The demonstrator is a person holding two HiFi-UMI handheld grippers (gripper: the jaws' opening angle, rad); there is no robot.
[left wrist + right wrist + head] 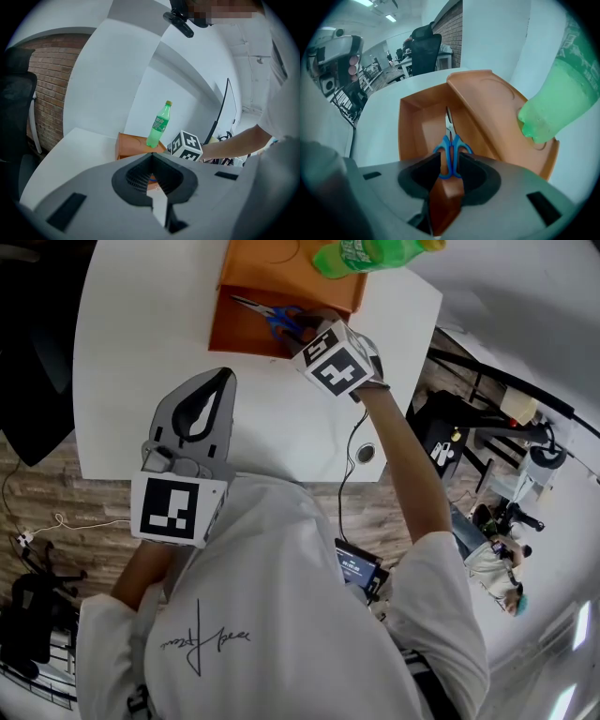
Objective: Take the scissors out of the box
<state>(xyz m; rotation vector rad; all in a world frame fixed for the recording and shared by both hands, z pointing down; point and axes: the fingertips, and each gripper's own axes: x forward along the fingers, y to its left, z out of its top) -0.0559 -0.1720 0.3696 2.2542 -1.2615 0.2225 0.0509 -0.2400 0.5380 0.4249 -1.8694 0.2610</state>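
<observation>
The scissors (281, 317), blue-handled, lie in the open orange box (246, 334) at the table's far side, blades pointing left. My right gripper (305, 329) points steeply down into the box. In the right gripper view its jaws stand wide open around the blue handles of the scissors (451, 154), above the box's floor (412, 122); I cannot tell whether the pads touch them. My left gripper (223, 379) hovers over the white table, apart from the box, tips together and empty. In the left gripper view, my left gripper (151, 157) faces the box (133, 143).
A green bottle (375, 254) stands on the box's opened lid (272, 263), just right of my right gripper; it looms at the right in the right gripper view (562, 93). A cable runs to a grommet (364, 453) near the table's front edge. A black chair (33, 343) stands left.
</observation>
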